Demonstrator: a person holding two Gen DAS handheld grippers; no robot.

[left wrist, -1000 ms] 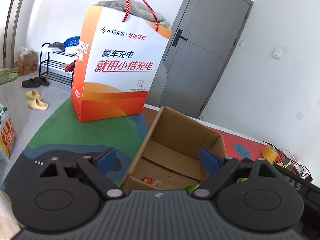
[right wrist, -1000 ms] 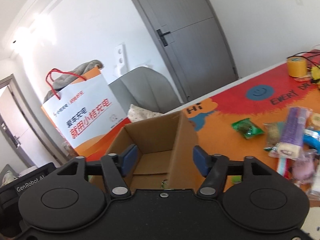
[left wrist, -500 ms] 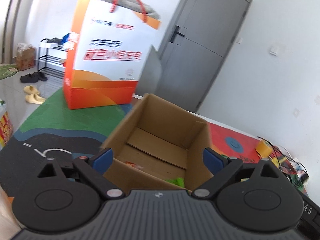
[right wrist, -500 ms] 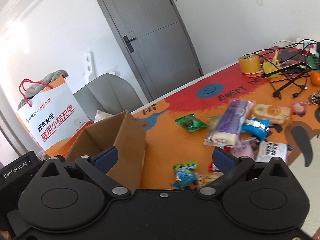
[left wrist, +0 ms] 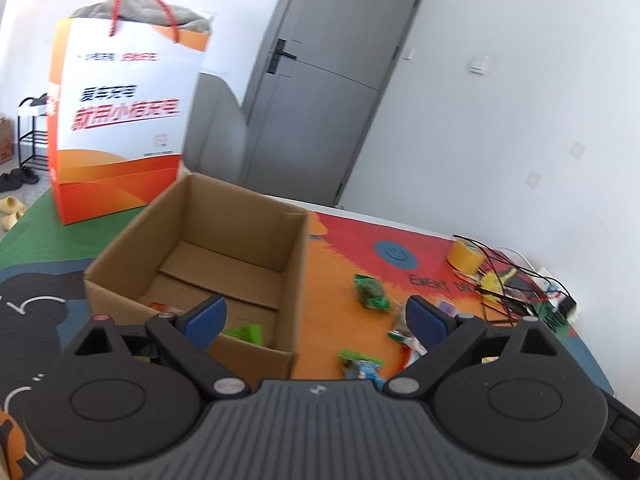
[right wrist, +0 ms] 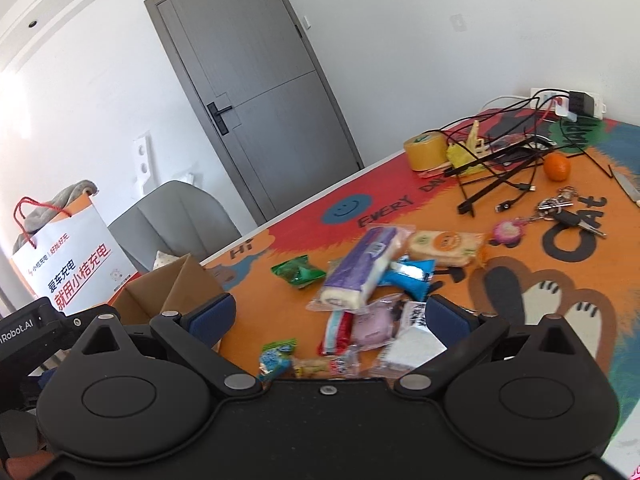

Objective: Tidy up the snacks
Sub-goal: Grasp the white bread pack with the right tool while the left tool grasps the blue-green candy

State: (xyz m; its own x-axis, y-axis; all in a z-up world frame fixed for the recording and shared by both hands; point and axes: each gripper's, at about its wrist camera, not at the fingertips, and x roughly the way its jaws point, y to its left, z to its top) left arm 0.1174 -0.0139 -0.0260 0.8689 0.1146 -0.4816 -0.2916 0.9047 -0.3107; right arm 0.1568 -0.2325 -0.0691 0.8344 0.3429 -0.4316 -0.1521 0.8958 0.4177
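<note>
With both pairs of jaws wide and empty, the right gripper (right wrist: 327,314) hangs over the snack pile (right wrist: 372,304) on the bench (right wrist: 520,288), having swung off the cardboard box (left wrist: 224,256), which the left gripper (left wrist: 316,320) now sees at its left with two packets inside.

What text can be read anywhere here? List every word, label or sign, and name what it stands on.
"EVERY" and "CAT": on the table mat.
"Hi": on the mat, near the cardboard box.
"爱车充电" and "就用小桔充电": on the orange and white paper bag.
"Robot.AI", its start cut off: on the left gripper.
Snack wrappers: print too small or blurred to read.
</note>
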